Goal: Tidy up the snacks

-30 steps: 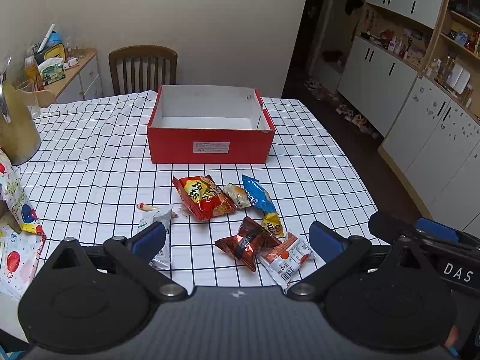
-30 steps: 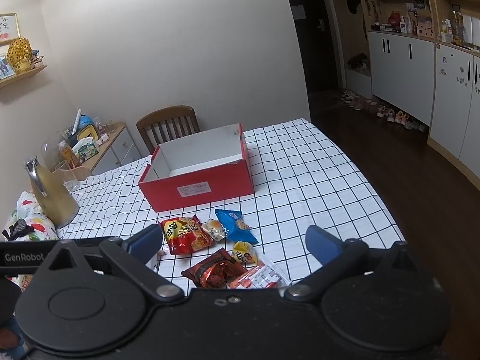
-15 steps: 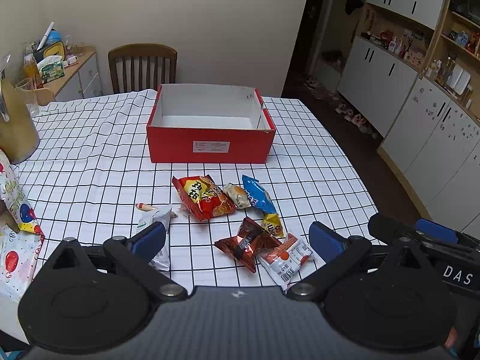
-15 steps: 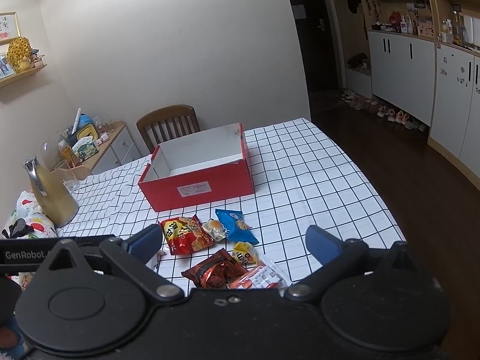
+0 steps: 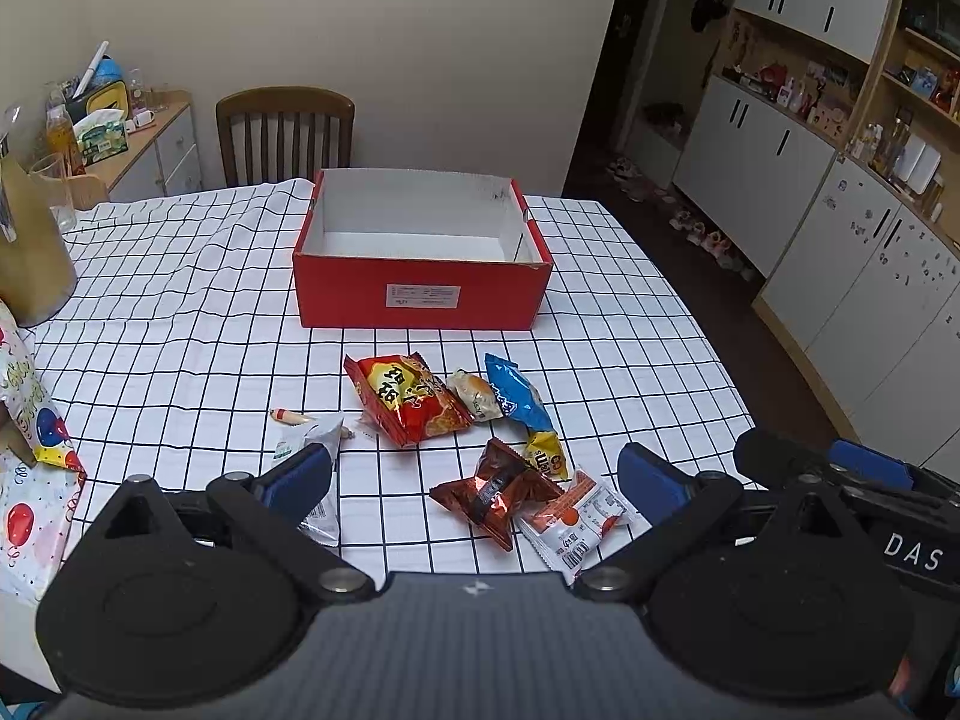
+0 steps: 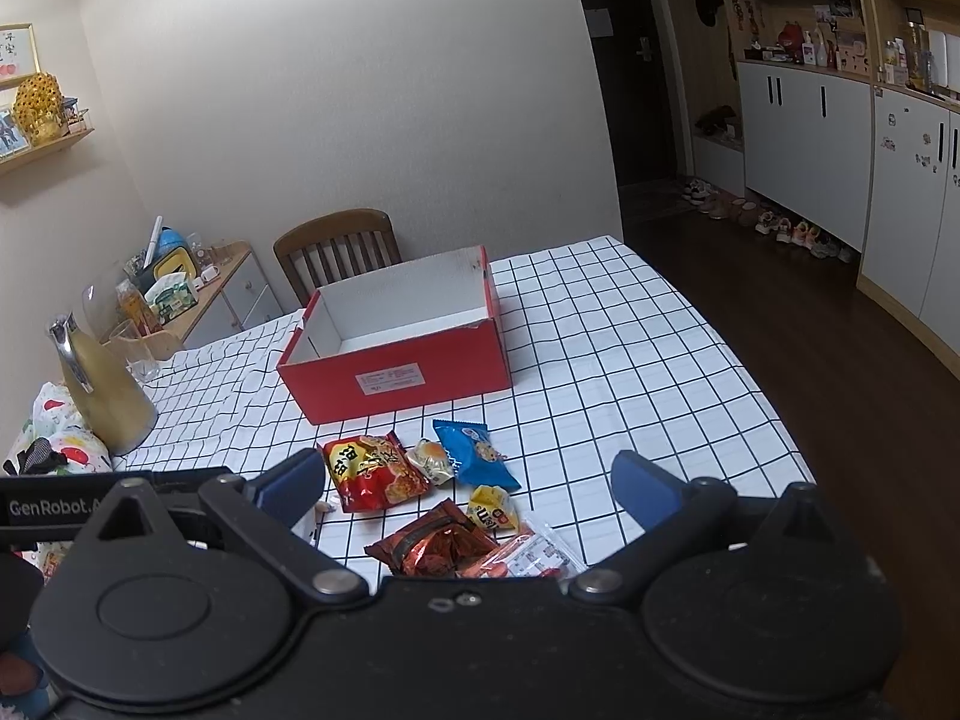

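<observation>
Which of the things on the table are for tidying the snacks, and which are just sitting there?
For the job:
red box
red chip bag
blue packet
brown wrapper
small yellow packet

Just lying about:
yellow jug
balloon gift bag
wooden chair

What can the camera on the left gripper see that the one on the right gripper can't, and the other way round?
Only the left wrist view shows the white snack packet by the left gripper and a balloon-print gift bag. Only the right wrist view shows the wooden wall shelf and the whole yellow pitcher. Both show the empty red cardboard box, the red chip bag and open grippers.
</observation>
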`<state>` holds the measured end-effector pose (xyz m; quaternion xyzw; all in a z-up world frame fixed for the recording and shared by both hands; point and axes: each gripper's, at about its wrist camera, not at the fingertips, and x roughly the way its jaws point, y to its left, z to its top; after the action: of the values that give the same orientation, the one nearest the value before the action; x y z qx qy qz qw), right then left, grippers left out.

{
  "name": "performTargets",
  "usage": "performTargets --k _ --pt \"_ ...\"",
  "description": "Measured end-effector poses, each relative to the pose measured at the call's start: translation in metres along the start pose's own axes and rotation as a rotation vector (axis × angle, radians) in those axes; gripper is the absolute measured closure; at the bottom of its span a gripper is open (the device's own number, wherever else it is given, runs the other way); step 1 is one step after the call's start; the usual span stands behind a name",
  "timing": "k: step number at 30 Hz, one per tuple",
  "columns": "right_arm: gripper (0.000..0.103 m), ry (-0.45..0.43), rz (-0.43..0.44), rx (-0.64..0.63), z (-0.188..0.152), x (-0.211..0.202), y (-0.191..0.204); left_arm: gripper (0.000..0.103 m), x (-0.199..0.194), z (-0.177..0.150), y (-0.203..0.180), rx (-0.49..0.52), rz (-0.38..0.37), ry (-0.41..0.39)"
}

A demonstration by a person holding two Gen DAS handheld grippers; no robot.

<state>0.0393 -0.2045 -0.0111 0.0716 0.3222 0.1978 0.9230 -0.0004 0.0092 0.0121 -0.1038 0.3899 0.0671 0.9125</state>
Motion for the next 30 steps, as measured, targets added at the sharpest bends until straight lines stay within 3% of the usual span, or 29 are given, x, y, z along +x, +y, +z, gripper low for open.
performTargets --k 18,25,30 --pt "0.001 0.025 0.007 -0.025 0.007 0.016 0.007 0.001 0.023 0.004 0.014 -0.021 -0.011 0.037" --pt "0.001 0.035 0.013 -0.065 0.013 0.044 0.01 0.001 0.048 0.007 0.04 -0.051 0.024 0.033" --pt "0.001 0.051 -0.01 -0.098 0.008 0.073 0.006 0.001 0.07 0.001 0.073 -0.075 0.105 0.017"
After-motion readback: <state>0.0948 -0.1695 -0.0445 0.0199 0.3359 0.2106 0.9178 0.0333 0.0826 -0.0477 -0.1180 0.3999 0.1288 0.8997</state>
